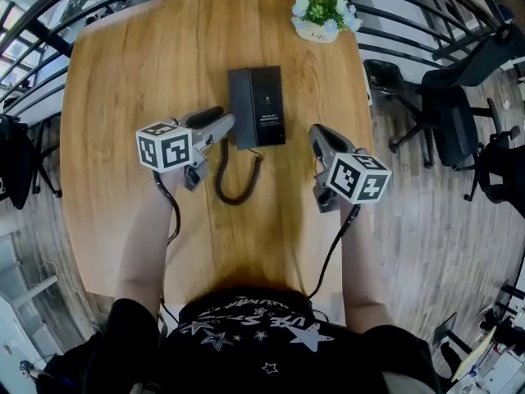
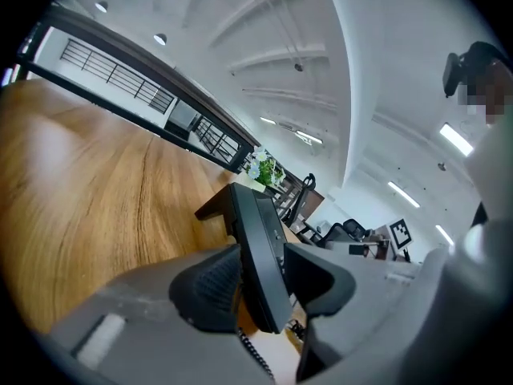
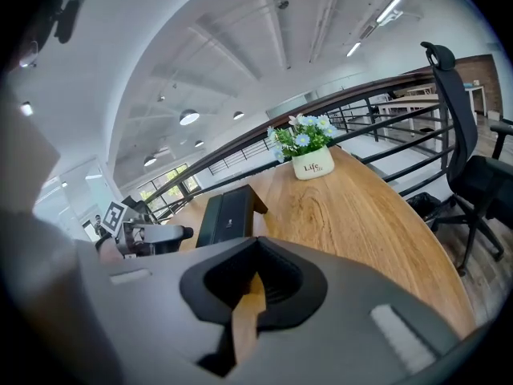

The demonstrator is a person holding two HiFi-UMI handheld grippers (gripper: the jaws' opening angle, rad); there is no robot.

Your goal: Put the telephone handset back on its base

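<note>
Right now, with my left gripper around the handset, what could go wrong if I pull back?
The handset sits between the left gripper's open jaws, close to one pad; dragging sideways could tip it off the base. The coiled cord lies beside that gripper and may snag.

The person wears a black T-shirt (image 1: 262, 343) with white stars (down at 6 o'clock). The grey left gripper (image 1: 218, 122) and right gripper (image 1: 317, 135) each have a black-and-white marker cube (image 1: 164, 146) and a black cable (image 1: 174, 212).
</note>
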